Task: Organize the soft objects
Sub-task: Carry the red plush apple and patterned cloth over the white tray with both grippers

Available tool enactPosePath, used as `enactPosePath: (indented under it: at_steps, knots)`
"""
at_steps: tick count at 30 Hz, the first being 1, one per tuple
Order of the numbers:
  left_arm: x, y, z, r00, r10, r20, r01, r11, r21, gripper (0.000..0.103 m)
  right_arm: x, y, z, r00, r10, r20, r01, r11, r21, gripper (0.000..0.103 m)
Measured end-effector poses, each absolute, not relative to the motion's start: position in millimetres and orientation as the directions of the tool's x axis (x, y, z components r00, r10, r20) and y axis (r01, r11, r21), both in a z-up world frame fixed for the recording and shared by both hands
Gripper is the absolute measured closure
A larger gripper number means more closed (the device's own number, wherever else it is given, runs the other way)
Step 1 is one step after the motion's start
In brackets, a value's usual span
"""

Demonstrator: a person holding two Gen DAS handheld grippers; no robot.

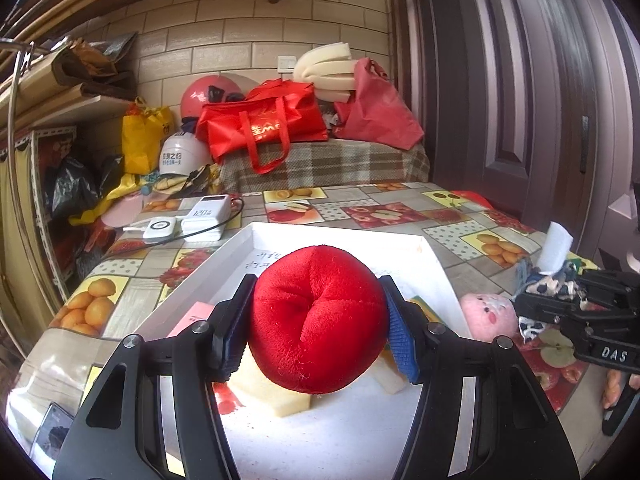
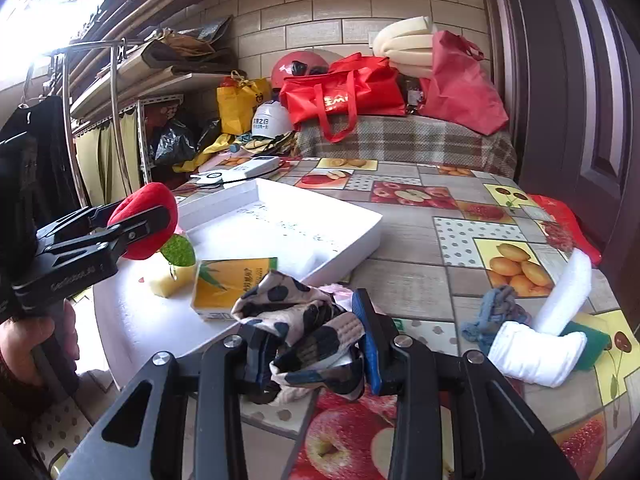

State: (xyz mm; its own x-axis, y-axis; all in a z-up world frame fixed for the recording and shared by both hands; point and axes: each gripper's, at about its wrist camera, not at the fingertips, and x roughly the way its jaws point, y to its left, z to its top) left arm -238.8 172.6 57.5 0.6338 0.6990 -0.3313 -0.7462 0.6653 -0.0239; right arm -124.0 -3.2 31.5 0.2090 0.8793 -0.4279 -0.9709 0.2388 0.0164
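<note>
left tool [image 1: 318, 326] clamps red plush apple [image 1: 320, 320]; right tool [image 2: 308, 344] clamps spotted cloth [image 2: 296, 320].

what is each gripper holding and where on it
Left gripper clamps the red plush apple across its middle; right gripper pinches the bunched spotted cloth.

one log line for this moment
left gripper: shut on red plush apple over white tray | right gripper: shut on spotted cloth

Both tools, left [image 1: 320, 328] and right [image 2: 312, 354], are black, with silver screws and blue ribbed pads [image 1: 402, 344].
</note>
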Motion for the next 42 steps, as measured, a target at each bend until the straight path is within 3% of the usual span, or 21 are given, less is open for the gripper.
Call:
enactPosePath:
  at_steps: [19,30,42]
  knots:
    - [-241.4,185.2,56.2,0.624,0.704,-0.339,-0.758,0.65,-0.045,0.043,-174.9,40.4,28.9,0.036,0.896,-0.442,-0.999,0.039,-0.001,0.066]
    - [-241.6,184.7,56.4,0.616,0.712,-0.337,-0.764,0.644,-0.037,0.043,-187.1,73.9,10.4,-0.084,0.8,-0.594,-0.996,-0.09,0.019,0.067]
    - [-243.4,186.8,56.0,0.612,0.715,-0.338,-0.767,0.641,-0.034,0.043,-162.0,110.8,14.2,0.065,0.798,-0.6,-0.997,0.07,-0.015,0.067]
